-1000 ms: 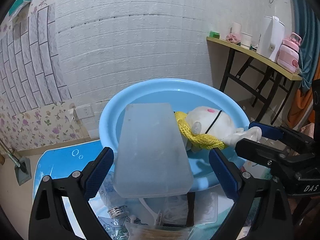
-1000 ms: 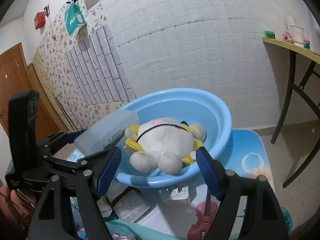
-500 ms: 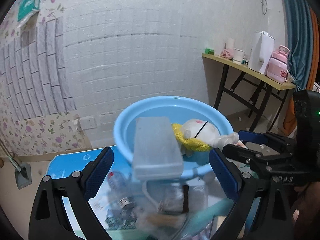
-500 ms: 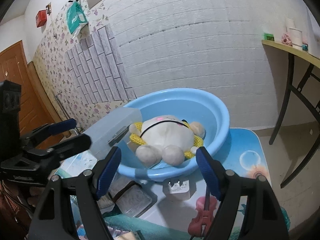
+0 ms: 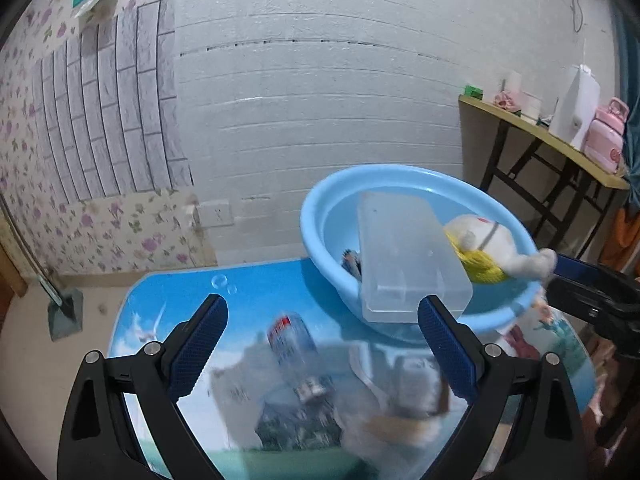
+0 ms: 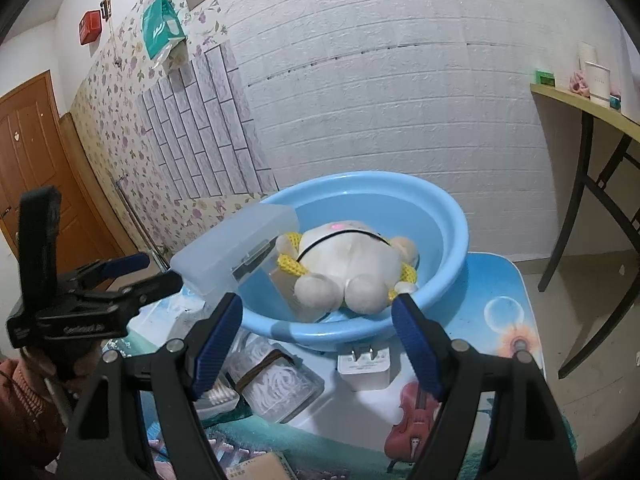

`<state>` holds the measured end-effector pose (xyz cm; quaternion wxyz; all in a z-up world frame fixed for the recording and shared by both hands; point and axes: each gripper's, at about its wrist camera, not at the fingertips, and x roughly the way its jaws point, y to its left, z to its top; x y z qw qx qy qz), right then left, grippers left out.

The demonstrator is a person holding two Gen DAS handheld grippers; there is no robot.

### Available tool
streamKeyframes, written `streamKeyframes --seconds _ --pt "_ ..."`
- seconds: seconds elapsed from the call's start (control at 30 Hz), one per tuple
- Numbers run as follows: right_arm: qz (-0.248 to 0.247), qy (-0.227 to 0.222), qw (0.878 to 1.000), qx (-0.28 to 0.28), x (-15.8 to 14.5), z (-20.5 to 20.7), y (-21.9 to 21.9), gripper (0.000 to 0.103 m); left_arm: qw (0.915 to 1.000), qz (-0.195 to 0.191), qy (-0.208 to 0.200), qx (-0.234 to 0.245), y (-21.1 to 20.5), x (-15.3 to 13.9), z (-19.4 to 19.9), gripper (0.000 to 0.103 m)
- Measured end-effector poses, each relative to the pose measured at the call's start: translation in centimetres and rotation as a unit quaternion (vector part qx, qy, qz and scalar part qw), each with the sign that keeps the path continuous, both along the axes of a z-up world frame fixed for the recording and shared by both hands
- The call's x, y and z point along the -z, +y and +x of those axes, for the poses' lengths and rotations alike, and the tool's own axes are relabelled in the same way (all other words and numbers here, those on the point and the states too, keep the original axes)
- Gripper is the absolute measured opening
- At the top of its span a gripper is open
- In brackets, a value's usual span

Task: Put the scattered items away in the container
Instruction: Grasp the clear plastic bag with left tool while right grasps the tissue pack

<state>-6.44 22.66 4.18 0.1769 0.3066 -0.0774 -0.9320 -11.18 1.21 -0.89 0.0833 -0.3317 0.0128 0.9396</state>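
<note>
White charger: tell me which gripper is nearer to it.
Right. The right gripper hovers open just above the white charger; the left gripper is off beside the clear box.

Left gripper spread wide, empty; right gripper likewise.

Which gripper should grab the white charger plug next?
Right, probably. The right gripper hangs open almost directly over the white square charger plug, just in front of the round blue plastic basin. The left gripper faces blurred clutter further left.
</note>
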Motion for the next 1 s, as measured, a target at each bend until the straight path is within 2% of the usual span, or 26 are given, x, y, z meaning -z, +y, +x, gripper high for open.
streamKeyframes --seconds 0.17,0.3,0.47,0.7,0.83,1.0 --pt "0.0 -0.003 1.0 0.015 -0.1 -0.4 0.7 0.078 1.0 -0.002 -0.004 0.006 1.1 0.4 -2.6 0.096" --pt "0.003 -0.008 1.0 0.023 0.1 -0.5 1.1 0.078 0.9999 0.0 0.0 0.011 1.9 0.0 -2.7 0.096" --pt "0.005 -0.007 1.0 0.029 -0.2 0.0 1.1 0.078 0.9999 0.002 0.009 0.014 1.4 -0.6 -0.5 0.096" --pt "0.01 -0.019 0.999 0.028 0.5 1.9 0.6 0.078 0.9997 0.02 -0.005 0.009 -0.8 0.1 3.5 0.096" --pt "0.023 -0.027 0.999 0.028 1.6 3.4 0.1 0.078 0.9998 0.006 -0.016 0.01 -1.6 1.2 5.6 0.096" --pt "0.028 -0.064 0.997 0.019 3.9 4.8 -0.4 0.078 0.999 0.025 -0.03 0.022 -2.3 2.4 7.4 0.096"
